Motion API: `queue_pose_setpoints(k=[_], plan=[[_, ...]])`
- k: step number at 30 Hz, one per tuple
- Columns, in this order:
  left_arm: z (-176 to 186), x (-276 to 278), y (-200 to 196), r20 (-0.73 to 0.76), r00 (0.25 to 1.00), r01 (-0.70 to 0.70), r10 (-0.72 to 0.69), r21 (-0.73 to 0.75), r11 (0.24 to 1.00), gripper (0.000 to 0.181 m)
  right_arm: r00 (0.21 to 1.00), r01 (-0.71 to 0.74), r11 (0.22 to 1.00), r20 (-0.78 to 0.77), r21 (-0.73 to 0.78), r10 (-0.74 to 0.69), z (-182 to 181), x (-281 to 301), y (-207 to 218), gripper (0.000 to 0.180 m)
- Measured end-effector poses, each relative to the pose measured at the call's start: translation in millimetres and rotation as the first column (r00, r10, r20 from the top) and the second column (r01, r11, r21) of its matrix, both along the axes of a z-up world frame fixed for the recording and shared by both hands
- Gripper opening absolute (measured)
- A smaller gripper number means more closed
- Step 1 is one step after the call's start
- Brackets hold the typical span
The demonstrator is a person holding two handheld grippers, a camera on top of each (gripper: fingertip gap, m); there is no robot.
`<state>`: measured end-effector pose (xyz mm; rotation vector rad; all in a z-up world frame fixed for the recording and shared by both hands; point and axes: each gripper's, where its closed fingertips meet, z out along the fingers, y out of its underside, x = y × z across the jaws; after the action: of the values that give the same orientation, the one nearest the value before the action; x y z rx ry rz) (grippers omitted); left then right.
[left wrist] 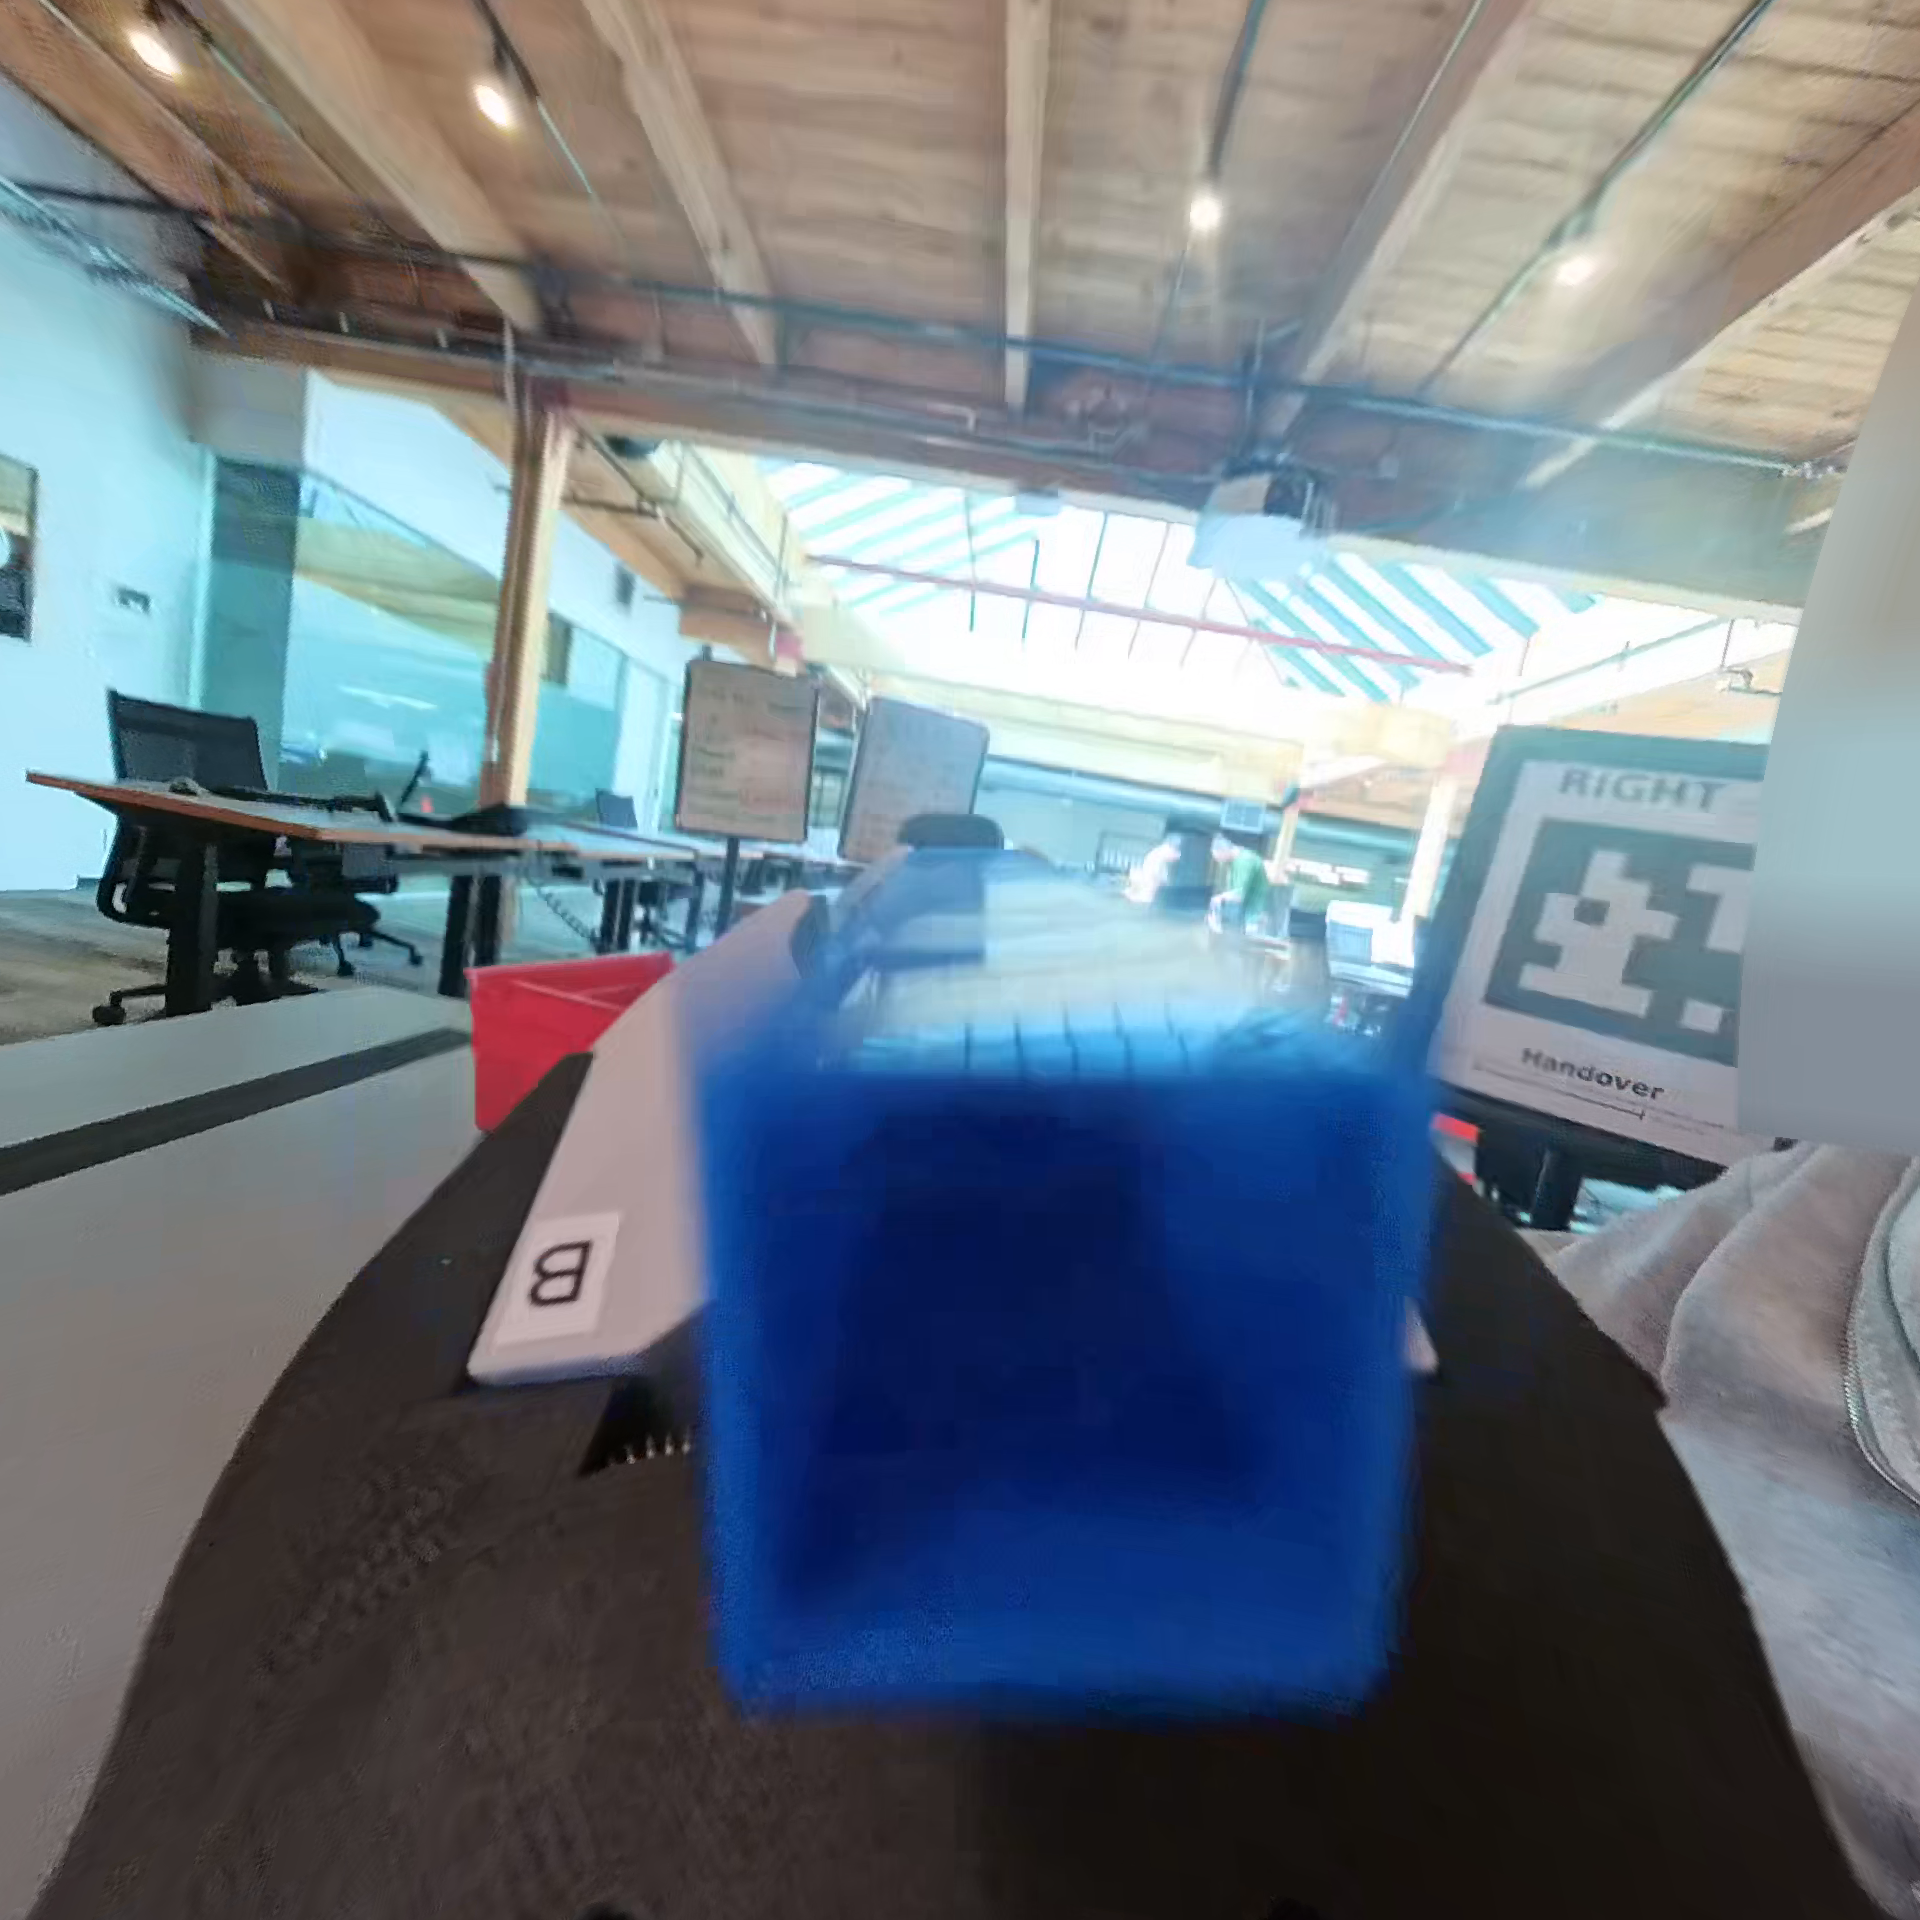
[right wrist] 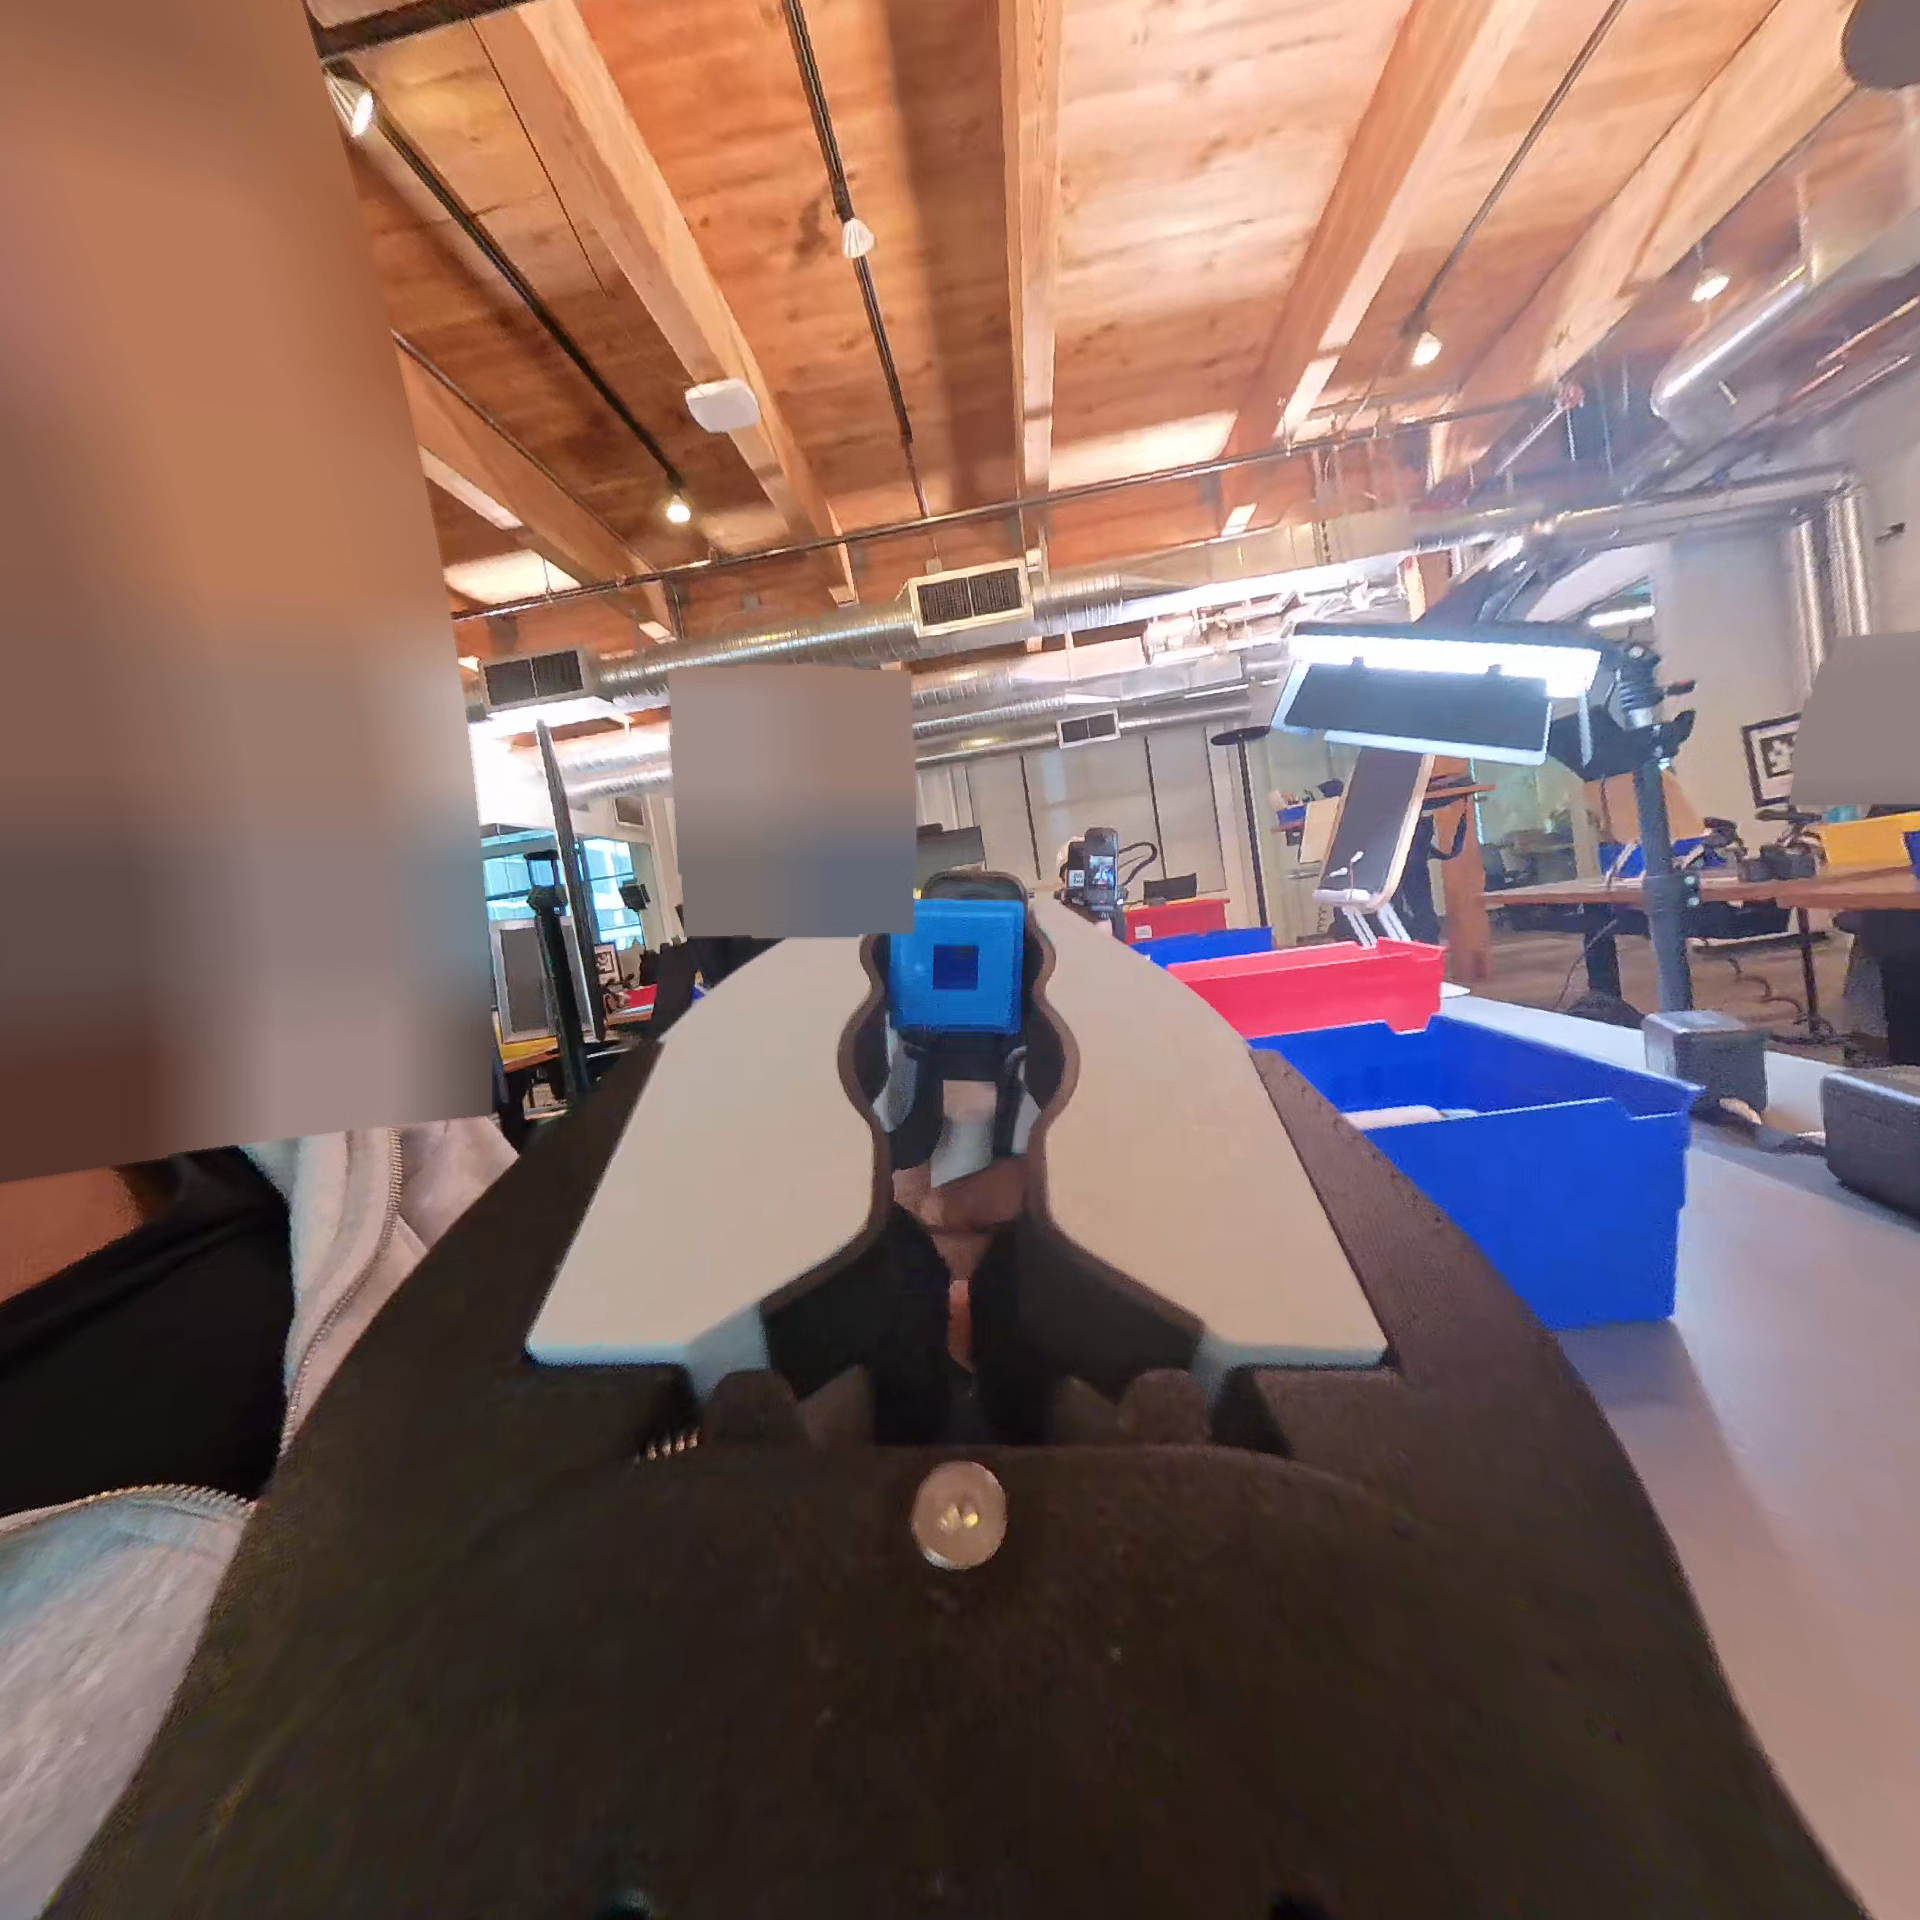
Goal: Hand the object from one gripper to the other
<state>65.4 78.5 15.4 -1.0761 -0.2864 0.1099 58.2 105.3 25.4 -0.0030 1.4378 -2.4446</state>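
Note:
A blue block [left wrist: 1060, 1382] fills the middle of the left wrist view, blurred and very near the camera, with a ribbed top running away from it. My left gripper [left wrist: 1049, 935] is shut on it. Its grey left finger [left wrist: 623, 1195] lies against the block's side, and the block hides most of the other finger. In the right wrist view the block's end face [right wrist: 956, 971], with a square hole, sits between the tips of my right gripper [right wrist: 956, 997], whose grey fingers [right wrist: 748, 1122] press both its sides. The left gripper [right wrist: 961, 1101] shows behind, facing mine.
A blue bin [right wrist: 1507, 1174] and a red bin [right wrist: 1309, 982] stand on the grey table [right wrist: 1766, 1403] to the right. Another red bin [left wrist: 551, 1029] is beyond the table [left wrist: 156, 1299]. A marker board [left wrist: 1610, 914] and a grey sleeve [left wrist: 1766, 1403] are close on the right. My right fingertips sit around 4 centimetres from my left ones.

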Motion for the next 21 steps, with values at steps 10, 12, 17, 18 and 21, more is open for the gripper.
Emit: queue_pose_setpoints(k=[10, 12, 17, 18, 21], plan=[[-37.5, 8.8, 0.5, 0.055, 0.992, 0.127, -0.115, -0.344, 0.930, 0.044, 0.996, 0.062, 0.998, -0.062, 0.006, -0.062, 19.6, -11.0, 43.9, 0.022], [-42.4, 8.3, 3.4, 0.066, 0.992, 0.128, -0.112, -0.369, 0.921, 0.039, 0.996, 0.064, 0.998, -0.057, 0.004, -0.064, 20.4, -11.7, 45.0, 0.022], [-33.5, 5.7, 4.5, 0.062, 0.992, 0.122, -0.109, -0.278, 0.953, 0.036, 0.995, 0.082, 0.995, -0.048, -0.049, -0.084, 26.4, -11.9, 46.4, 0.043], [-29.9, 4.5, 4.4, 0.073, 0.991, 0.126, -0.112, -0.237, 0.963, 0.036, 0.994, 0.093, 0.993, -0.043, -0.070, -0.096, 28.2, -11.9, 45.0, 0.053], [-17.9, 0.5, 0.7, 0.098, 0.989, 0.125, -0.114, -0.108, 0.986, 0.035, 0.995, 0.099, 0.994, -0.015, -0.052, -0.100, 24.0, -11.5, 29.8, 0.079]])
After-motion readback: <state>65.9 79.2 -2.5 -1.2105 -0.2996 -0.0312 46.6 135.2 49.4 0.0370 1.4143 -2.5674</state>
